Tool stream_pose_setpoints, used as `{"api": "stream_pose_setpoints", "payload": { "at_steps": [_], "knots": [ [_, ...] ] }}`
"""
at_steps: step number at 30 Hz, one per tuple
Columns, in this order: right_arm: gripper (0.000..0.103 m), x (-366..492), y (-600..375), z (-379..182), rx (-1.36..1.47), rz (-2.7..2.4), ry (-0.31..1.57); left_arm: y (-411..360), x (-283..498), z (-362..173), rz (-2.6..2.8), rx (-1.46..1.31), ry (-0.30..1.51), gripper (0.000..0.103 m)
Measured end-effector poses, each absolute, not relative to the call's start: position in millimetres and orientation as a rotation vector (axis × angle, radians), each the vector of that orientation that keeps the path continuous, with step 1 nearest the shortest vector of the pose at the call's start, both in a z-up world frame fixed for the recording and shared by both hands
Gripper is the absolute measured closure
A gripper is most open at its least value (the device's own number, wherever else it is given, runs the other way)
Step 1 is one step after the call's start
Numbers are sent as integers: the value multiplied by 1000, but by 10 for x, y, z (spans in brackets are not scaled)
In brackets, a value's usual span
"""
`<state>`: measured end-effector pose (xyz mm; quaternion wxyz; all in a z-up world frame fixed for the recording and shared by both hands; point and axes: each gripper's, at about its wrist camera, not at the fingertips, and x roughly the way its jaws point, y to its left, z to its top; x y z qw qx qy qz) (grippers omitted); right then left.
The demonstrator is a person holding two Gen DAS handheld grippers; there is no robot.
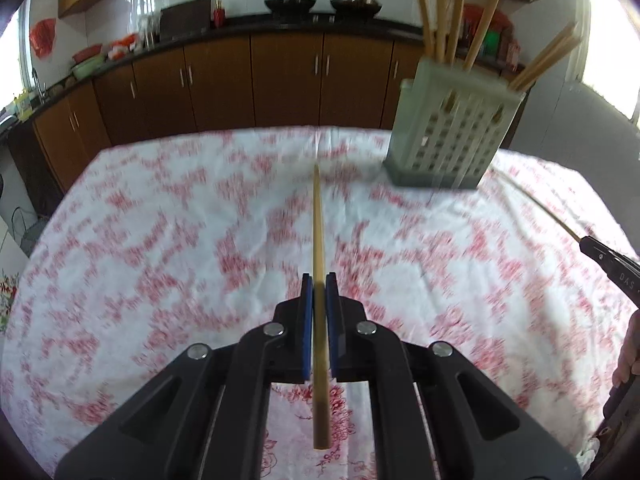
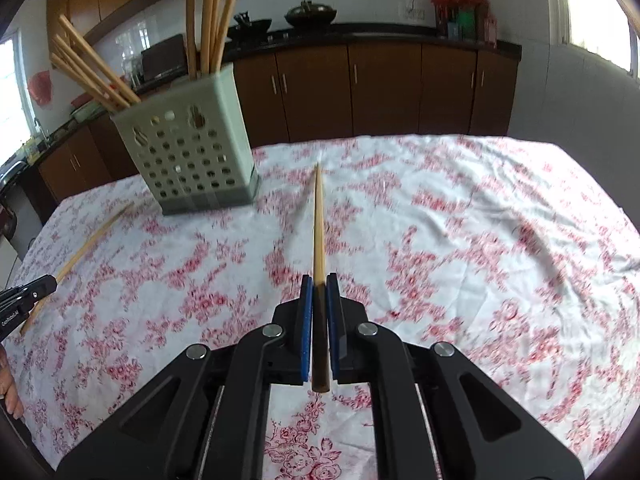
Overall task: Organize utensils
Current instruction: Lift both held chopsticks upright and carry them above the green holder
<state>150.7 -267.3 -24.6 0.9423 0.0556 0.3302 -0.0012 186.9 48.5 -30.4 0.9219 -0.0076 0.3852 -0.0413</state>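
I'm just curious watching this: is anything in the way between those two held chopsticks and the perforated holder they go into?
Nothing visible blocks either. The left gripper holds one chopstick, the right gripper another chopstick. Only bare tablecloth lies before the holder.

Floral tablecloth (image 1: 160,220) under me; behind it brown cabinets (image 1: 248,80), two dark woks (image 1: 290,4) on the counter above them, red bottles (image 2: 460,16) there too.

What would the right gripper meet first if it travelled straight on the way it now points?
Probably the floral tablecloth: the right gripper, shut on a chopstick, angles down at bare cloth. The holder sits left of that line, though depth is uncertain.
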Motion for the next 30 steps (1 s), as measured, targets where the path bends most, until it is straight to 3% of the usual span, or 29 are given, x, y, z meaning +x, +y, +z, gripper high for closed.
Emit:
{"api": "stream_pose_setpoints", "payload": {
  "at_steps": [8,30],
  "knots": [
    [95,1368,-2702,430,103,8,469,432,1772,448,-123,-34,603,95],
    [95,1233,-2500,1647,159,222,152,9,1757,1590,-361,-114,367,95]
  ]
}}
